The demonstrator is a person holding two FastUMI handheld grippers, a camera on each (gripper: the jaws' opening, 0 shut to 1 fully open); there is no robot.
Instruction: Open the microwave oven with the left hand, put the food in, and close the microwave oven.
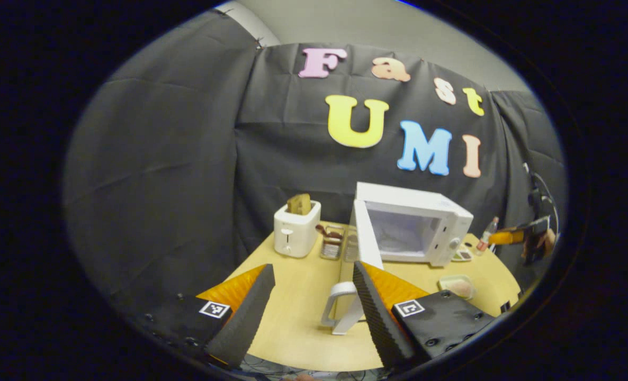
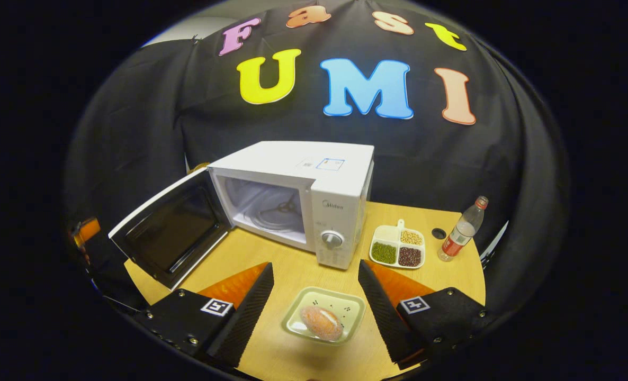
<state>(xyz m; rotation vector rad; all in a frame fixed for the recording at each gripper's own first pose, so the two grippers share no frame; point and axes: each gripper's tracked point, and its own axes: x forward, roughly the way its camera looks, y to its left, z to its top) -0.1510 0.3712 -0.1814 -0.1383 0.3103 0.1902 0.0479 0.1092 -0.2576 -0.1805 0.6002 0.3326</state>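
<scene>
Left tool (image 1: 308,307): wide, holding nothing, door handle (image 1: 340,307) just beside one finger
Right tool (image 2: 316,304): wide, straddling the plate (image 2: 352,306), not gripping
Food (image 2: 322,323): on the plate at the bench (image 2: 293,270) front edge, before the microwave oven (image 2: 314,196)
Door (image 2: 168,233): swung fully open
Risk: a tilted plate could roll the food off; the load could clip the door
Writing: a brand mark on the oven front, which I leave unread
</scene>
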